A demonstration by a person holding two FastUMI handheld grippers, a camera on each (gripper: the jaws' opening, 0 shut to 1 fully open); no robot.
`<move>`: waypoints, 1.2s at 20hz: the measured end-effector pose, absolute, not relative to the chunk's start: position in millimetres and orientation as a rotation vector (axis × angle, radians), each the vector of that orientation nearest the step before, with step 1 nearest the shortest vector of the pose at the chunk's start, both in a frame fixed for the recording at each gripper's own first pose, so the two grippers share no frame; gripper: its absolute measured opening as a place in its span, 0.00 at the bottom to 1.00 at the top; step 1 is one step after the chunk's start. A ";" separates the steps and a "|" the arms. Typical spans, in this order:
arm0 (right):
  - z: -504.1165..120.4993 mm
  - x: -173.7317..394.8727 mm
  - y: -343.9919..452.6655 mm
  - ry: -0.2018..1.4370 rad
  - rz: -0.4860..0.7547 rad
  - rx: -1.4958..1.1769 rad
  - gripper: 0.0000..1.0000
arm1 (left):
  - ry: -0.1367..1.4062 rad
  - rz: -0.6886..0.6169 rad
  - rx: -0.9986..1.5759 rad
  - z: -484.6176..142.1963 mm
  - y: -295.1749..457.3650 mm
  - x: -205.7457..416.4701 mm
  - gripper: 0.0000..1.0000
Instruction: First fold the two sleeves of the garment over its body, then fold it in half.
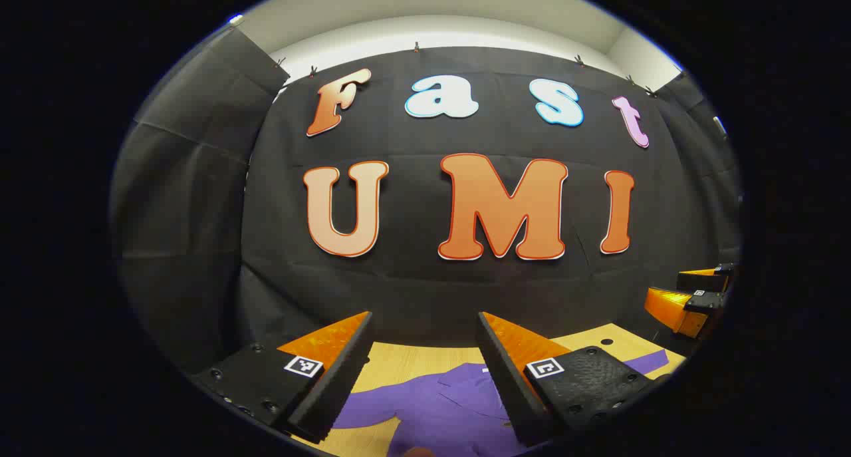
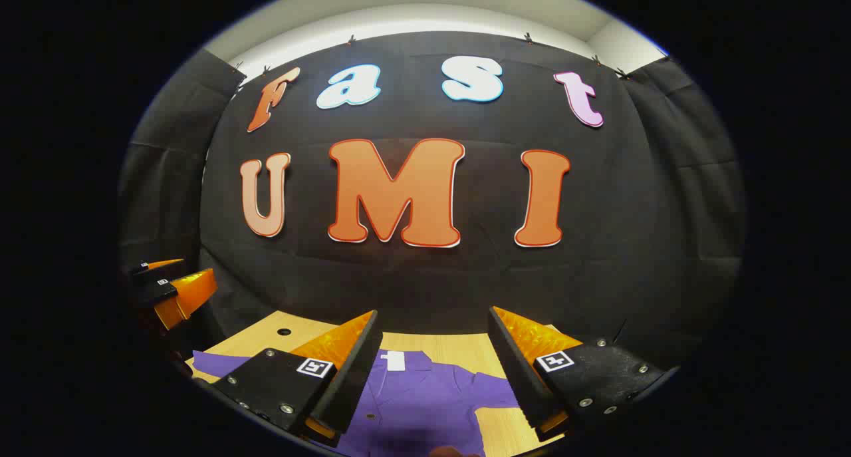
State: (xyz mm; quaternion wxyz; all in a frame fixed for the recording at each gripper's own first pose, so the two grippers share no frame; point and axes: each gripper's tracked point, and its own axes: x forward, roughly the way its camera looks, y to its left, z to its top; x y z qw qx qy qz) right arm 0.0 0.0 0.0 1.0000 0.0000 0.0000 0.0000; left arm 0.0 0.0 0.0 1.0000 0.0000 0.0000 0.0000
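Note:
A purple garment (image 1: 442,407) lies flat on a wooden table (image 1: 405,360), with one sleeve (image 1: 648,362) stretched out to the right in the left gripper view. My left gripper (image 1: 425,320) hangs open above it, with nothing between its fingers. In the right gripper view the same garment (image 2: 425,400) shows its collar with a white tag (image 2: 395,360), and a sleeve (image 2: 216,362) reaches left. My right gripper (image 2: 432,317) is open too, held above the cloth. Each view catches the other gripper at its edge: the right gripper (image 1: 691,301) and the left gripper (image 2: 169,291).
The black cloth wall (image 1: 432,291) stands close behind the table's far edge. The table top has small round holes (image 2: 284,332) near its back corners. Bare wood (image 2: 459,344) lies between the garment and the wall.

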 end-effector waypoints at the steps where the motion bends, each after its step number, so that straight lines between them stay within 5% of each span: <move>1: -1.6 1.3 -3.5 0.004 -0.009 0.000 0.95 | 0.000 -0.002 0.002 1.8 -1.7 3.5 0.95; 24: -15.4 14.8 -64.5 0.015 -0.121 -0.025 0.95 | -0.015 -0.031 0.054 5.5 -20.8 7.1 0.95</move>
